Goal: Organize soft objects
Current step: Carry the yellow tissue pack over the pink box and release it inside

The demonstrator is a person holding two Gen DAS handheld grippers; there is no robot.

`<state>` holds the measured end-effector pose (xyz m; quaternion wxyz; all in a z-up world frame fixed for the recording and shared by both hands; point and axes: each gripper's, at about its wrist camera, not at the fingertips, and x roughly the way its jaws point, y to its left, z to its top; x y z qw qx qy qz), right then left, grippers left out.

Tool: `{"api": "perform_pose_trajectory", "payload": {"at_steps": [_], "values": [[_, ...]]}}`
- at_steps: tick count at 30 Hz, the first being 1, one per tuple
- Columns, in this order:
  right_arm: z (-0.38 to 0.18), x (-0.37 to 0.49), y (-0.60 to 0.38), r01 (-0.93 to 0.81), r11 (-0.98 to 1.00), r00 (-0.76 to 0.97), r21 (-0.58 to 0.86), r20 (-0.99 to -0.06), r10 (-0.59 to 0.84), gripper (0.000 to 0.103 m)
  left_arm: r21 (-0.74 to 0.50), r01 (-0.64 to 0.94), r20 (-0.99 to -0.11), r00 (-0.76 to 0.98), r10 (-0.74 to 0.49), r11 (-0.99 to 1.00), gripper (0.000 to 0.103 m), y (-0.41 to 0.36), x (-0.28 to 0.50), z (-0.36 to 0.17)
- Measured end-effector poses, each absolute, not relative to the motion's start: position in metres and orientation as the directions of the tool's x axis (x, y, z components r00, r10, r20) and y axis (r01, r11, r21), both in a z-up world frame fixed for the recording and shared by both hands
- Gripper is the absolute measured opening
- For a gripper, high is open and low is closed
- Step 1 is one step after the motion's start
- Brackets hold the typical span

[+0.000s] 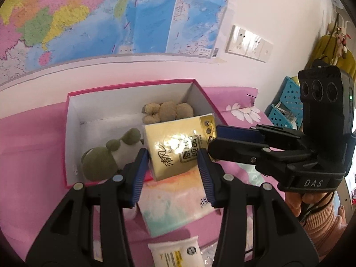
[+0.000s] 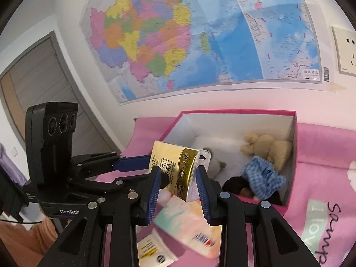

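A pink-rimmed white box (image 1: 73,120) stands on the pink bed. It holds a tan plush bear (image 1: 169,111) at the back and a green and white plush (image 1: 104,160) at the front. A gold tissue pack (image 1: 178,149) hangs tilted over the box's near edge. My right gripper (image 2: 178,173) is shut on its end, and comes in from the right in the left wrist view (image 1: 214,141). My left gripper (image 1: 172,159) stands around the pack, jaws apart from it. In the right wrist view the bear (image 2: 267,146) wears a blue checked cloth (image 2: 262,175).
A pastel tissue pack (image 1: 175,204) lies on the bed under my left gripper, with a white and yellow pack (image 1: 175,253) nearer. A blue basket (image 1: 287,104) stands at the right. A map (image 1: 111,15) covers the wall behind the box. Pink bedding (image 2: 322,200) spreads right of the box.
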<state>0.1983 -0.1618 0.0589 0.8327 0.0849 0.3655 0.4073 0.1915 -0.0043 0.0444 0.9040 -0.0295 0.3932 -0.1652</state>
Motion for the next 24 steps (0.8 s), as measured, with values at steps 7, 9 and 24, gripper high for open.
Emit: {"api": "perform_pose_trajectory", "payload": {"at_steps": [7,9,24], "values": [[0.041,0.229,-0.164,-0.572,0.663,0.383,0.484,-0.557,0.737,0.033,-0.18,0.246,-0.744,0.599,-0.295,0.952,0.048,-0.006,0.218,0.03],[0.037,0.234,-0.163,-0.562,0.666,0.378,0.491,-0.563,0.735,0.033,-0.177,0.232,-0.758,0.588,-0.282,0.957,0.048,-0.008,0.224,0.025],[0.024,0.239,-0.167,-0.513,0.728,0.412,0.454,-0.614,0.673,0.035,-0.158,0.214,-0.732,0.63,-0.26,0.964,0.048,0.0,0.208,0.031]]}}
